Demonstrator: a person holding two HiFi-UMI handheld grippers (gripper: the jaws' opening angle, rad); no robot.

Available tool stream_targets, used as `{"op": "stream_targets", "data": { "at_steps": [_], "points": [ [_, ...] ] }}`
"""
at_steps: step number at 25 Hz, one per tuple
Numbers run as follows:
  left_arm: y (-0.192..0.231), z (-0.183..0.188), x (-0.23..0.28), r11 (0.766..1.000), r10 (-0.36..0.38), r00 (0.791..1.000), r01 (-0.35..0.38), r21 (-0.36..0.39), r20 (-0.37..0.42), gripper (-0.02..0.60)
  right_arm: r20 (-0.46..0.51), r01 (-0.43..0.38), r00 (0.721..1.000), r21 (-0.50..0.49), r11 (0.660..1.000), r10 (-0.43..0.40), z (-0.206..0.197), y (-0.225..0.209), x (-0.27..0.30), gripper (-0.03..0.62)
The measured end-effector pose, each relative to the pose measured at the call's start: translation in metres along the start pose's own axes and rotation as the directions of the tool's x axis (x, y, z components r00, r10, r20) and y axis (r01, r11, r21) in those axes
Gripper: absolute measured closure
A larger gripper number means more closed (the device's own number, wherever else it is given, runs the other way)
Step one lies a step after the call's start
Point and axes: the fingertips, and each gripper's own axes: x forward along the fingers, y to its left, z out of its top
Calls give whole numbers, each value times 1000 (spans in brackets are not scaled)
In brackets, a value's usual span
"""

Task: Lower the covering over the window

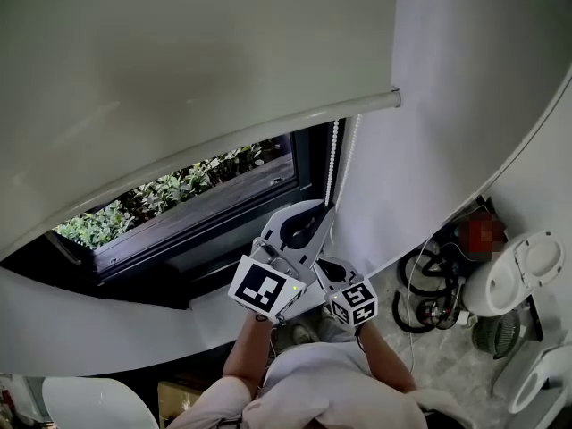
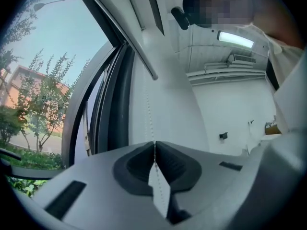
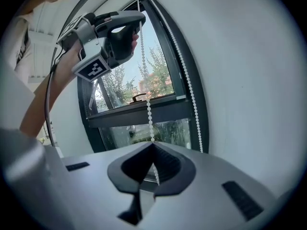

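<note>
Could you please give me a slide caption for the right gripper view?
Right gripper clamps the bead chain before the window, left gripper gripping it higher up.

Right claw [image 3: 153, 146] pinching bead chain [image 3: 147, 102], left claw [image 3: 137, 24] higher up, window [image 3: 165, 78] behind

A plain, utilitarian room at ground level, more workroom or office than home. White walls [image 1: 465, 105] surround a dark-framed window [image 1: 206, 217] fitted with a roller blind [image 1: 179, 79] and bead chain [image 1: 334, 159]. Shrubs [image 1: 170, 190] grow just outside, with trees [image 2: 41, 97] beyond. Overhead are a fluorescent tube light [image 2: 235, 39], exposed pipes [image 2: 225, 73] and a wall-mounted air conditioner [image 2: 244, 58]. Coiled cables [image 1: 424, 280] lie on the speckled floor [image 1: 447, 365]
</note>
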Motion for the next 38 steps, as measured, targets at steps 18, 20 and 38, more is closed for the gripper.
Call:
{"op": "stream_targets", "data": {
  "at_steps": [18,20,38],
  "points": [
    [6,-42,-12,998,39,996,-42,-49,-77,568,-160,-22,987,-24,999,18,-33,0,19,597],
    [4,-56,-15,997,42,994,-48,-67,-97,568,-189,-22,982,-12,1000,19,-48,0,20,597],
    [-1,-110,-21,992,58,982,-77,-102,-177,568,-305,-7,952,37,999,18,-100,-5,24,597]
  ]
}}
